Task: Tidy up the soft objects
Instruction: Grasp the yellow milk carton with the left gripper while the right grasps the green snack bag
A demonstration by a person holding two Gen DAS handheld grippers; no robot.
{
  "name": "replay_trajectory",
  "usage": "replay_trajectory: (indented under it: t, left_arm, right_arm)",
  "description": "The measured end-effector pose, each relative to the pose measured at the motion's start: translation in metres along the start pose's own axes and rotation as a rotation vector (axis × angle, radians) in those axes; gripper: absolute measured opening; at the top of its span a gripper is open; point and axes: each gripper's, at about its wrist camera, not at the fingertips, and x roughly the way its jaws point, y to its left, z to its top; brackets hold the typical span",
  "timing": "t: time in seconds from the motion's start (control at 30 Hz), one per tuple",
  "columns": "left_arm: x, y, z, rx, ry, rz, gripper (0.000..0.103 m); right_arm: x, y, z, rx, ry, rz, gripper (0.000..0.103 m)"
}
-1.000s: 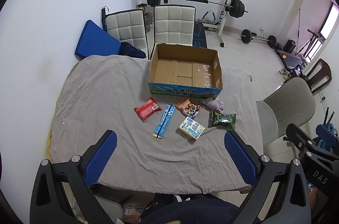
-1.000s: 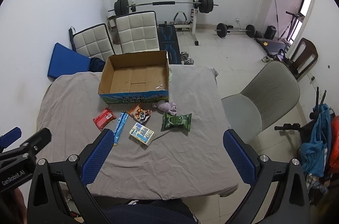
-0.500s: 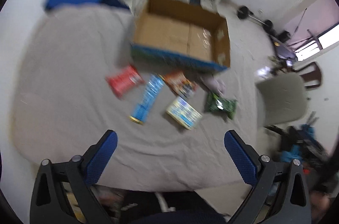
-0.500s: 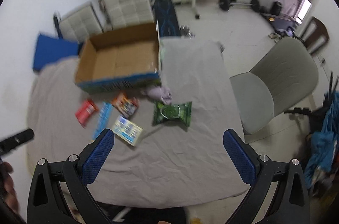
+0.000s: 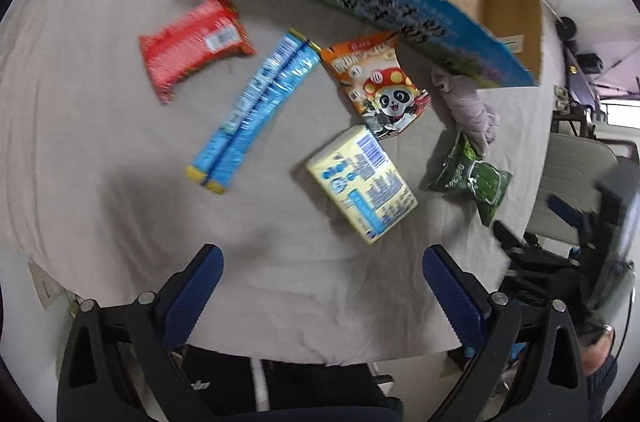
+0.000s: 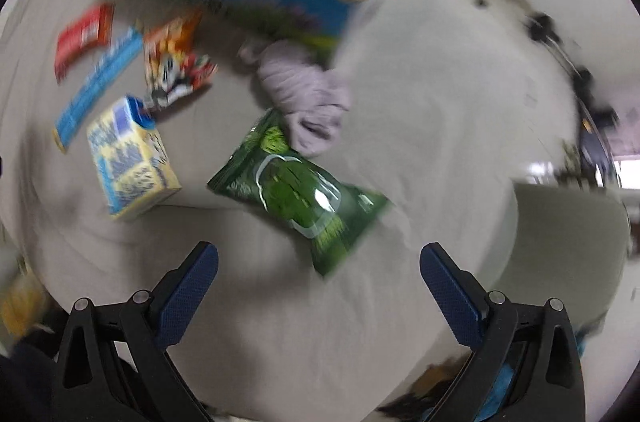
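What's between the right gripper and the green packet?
Only bare grey cloth. In the right wrist view, the right gripper is open short of the green packet, and nothing lies across that stretch.

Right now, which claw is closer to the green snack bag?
Right. The right claw hangs open just short of the green snack bag. The left claw faces the yellow tissue pack, with the bag off to its right.

We see a red pack (image 5: 195,45), a blue tube (image 5: 256,96), an orange panda bag (image 5: 380,86), a yellow-blue carton (image 5: 362,178), lilac cloth (image 6: 304,90), a green pouch (image 6: 304,194), and a grey worktop (image 5: 100,142).
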Motion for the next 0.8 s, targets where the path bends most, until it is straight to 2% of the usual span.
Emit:
replay_trajectory:
  t: [0.07,0.13,0.17,0.23,0.27,0.37,0.47,0.53,0.57,0.63,0.7,0.8]
  left_arm:
    - [0.021,-0.008,0.011,-0.040,0.051,-0.045,0.089]
    - [0.037,-0.012,0.019,-0.080,0.097,-0.079,0.083]
    - [0.043,-0.013,0.022,-0.097,0.116,-0.087,0.082]
    - [0.059,-0.015,0.028,-0.136,0.152,-0.082,0.082]
    - [0.066,-0.015,0.031,-0.155,0.170,-0.080,0.082]
    - [0.091,-0.014,0.038,-0.229,0.230,-0.105,0.082]
    - [0.109,-0.015,0.044,-0.271,0.257,-0.092,0.082]
    - [0.116,-0.019,0.049,-0.267,0.258,-0.044,0.080]
    - [0.116,-0.022,0.051,-0.244,0.247,-0.007,0.072]
    - [0.112,-0.031,0.054,-0.165,0.215,0.043,0.069]
    - [0.104,-0.045,0.053,-0.033,0.175,0.120,0.066]
    - [0.093,-0.071,0.048,0.247,0.099,0.290,0.063]
  right_arm:
    - [0.029,0.010,0.016,-0.089,0.022,0.023,0.102]
    - [0.054,0.021,0.028,-0.152,0.055,0.038,0.095]
    - [0.061,0.024,0.031,-0.165,0.066,0.046,0.089]
    - [0.074,0.028,0.036,-0.166,0.082,0.010,0.082]
    - [0.078,0.027,0.036,-0.141,0.087,0.024,0.070]
    - [0.090,0.001,0.033,0.097,0.153,0.024,0.052]
    - [0.095,-0.029,0.020,0.357,0.197,0.163,0.051]
    - [0.103,-0.041,0.009,0.482,0.240,0.312,0.051]
    - [0.109,-0.043,0.004,0.520,0.274,0.399,0.051]
    - [0.114,-0.045,0.001,0.518,0.293,0.450,0.053]
    - [0.111,-0.049,-0.002,0.497,0.255,0.423,0.058]
    - [0.105,-0.053,-0.001,0.453,0.216,0.373,0.058]
